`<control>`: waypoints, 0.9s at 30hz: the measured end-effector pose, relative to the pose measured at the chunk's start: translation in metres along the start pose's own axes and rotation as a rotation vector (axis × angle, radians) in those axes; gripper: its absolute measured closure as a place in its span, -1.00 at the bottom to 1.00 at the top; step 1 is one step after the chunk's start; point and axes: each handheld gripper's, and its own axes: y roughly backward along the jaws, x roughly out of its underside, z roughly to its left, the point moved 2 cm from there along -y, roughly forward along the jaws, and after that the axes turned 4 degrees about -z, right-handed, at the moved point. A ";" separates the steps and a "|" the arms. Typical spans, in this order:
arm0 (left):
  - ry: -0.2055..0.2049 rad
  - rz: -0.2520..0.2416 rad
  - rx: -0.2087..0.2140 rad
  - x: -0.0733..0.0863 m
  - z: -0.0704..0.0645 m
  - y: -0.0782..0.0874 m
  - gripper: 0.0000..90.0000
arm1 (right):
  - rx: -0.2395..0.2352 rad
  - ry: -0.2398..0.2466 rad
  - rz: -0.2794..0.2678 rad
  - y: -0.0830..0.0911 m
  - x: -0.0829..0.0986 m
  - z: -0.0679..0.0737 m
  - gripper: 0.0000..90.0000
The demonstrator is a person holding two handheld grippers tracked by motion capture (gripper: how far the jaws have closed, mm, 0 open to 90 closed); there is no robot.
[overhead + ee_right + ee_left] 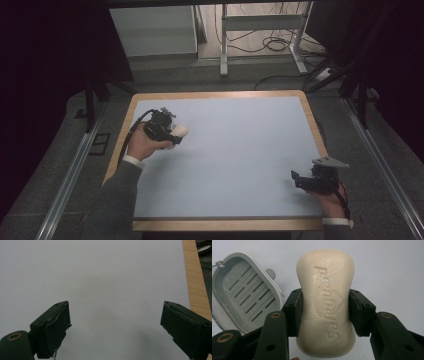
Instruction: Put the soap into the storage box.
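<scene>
Pale table, grey soap dish beside soap bar clamped in left gripper, right gripper agape

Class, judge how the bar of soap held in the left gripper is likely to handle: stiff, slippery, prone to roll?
The bar of soap probably stays rigid: it holds its shape between the left gripper's jaws. Its smooth, rounded sides may slip. Its flattish faces suggest it won't roll in the soap dish.

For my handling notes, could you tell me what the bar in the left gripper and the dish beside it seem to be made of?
Soap bar: likely solid soap, cream and waxy-matte, with an embossed logo. Soap dish: apparently moulded grey plastic, smooth, with drain slots.
</scene>
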 end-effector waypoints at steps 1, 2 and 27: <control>0.003 -0.002 -0.003 -0.001 0.001 0.001 0.10 | 0.000 0.000 0.000 0.000 0.000 0.000 -0.81; 0.009 -0.004 -0.003 -0.001 0.003 0.001 0.10 | 0.000 0.000 0.000 0.000 0.000 0.000 -0.81; 0.071 0.007 -0.049 -0.014 0.031 0.004 0.10 | 0.005 -0.008 0.002 0.000 0.001 -0.003 -0.81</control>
